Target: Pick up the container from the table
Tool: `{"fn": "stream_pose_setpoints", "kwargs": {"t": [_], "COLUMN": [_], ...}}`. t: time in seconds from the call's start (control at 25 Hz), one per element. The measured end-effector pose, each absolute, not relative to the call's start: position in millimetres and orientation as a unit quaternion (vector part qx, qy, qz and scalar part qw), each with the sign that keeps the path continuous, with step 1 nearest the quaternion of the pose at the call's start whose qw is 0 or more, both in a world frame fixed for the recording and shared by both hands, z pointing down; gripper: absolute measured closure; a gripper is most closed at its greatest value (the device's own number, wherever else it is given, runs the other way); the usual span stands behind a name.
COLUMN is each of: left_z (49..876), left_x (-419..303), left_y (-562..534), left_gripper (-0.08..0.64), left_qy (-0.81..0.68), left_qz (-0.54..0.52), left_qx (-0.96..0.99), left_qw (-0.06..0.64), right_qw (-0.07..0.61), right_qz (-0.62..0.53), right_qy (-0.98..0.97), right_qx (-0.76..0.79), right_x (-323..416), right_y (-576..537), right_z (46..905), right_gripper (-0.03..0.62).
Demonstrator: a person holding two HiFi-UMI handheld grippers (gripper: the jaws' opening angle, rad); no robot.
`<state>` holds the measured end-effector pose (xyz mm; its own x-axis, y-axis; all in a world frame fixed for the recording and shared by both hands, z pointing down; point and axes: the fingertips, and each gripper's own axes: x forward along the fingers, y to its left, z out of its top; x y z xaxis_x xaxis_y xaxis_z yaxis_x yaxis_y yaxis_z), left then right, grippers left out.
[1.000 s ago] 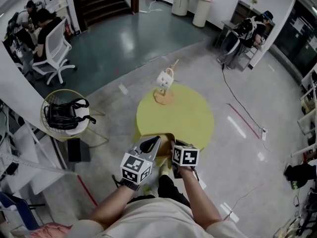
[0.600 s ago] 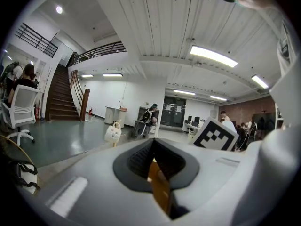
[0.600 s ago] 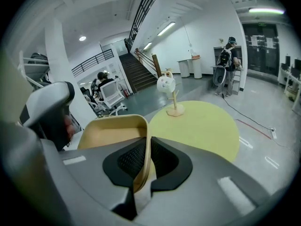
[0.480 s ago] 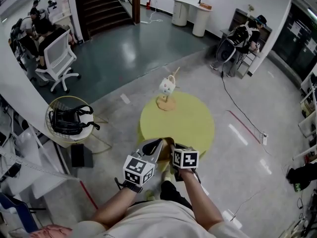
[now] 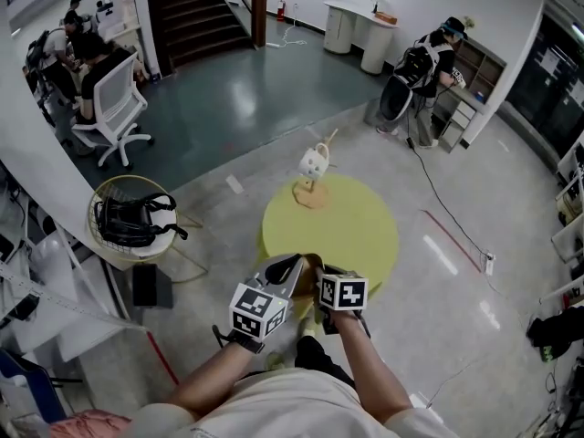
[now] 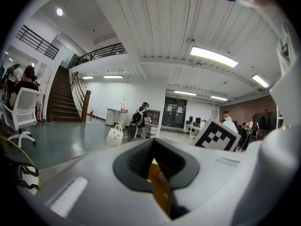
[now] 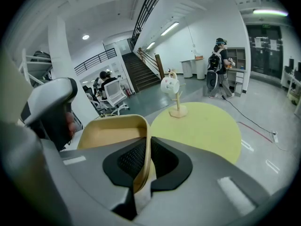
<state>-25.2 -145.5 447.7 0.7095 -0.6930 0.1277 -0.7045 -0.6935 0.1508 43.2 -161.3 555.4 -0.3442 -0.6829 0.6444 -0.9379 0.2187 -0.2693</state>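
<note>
A tan, thin-walled container hangs between my two grippers, above the near edge of the round yellow table. My left gripper is shut on its left rim; in the left gripper view only a tan strip of the container shows between the jaws of the left gripper. My right gripper is shut on the right wall. In the right gripper view the container opens to the left of the right gripper, with the table beyond.
A small wooden stand with a white pouch sits at the table's far edge. A round wire basket with a black bag is on the left, a white office chair beyond it. A person stands at shelves far right. A cable crosses the floor.
Both grippers keep the same hold on the container. The view has shifted slightly, and the person at the back right has moved along the shelves.
</note>
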Motion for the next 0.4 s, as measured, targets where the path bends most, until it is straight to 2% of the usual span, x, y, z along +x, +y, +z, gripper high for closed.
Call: {"fn": "stream_pose_setpoints", "kwargs": {"t": [0.4], "left_z": [447.3], "left_x": [-22.8], "left_y": [-147.9], "left_gripper": [0.554], "left_qy": [-0.381], "left_qz": [0.031], "left_qx": [0.92], "left_qw": [0.092], "right_qw": [0.201], "right_qz": [0.322], "right_qy": [-0.756], "right_qx": [0.533], "right_x": [43.0], "right_y": [-163.2], "right_z": [557.1], "right_gripper": [0.561]}}
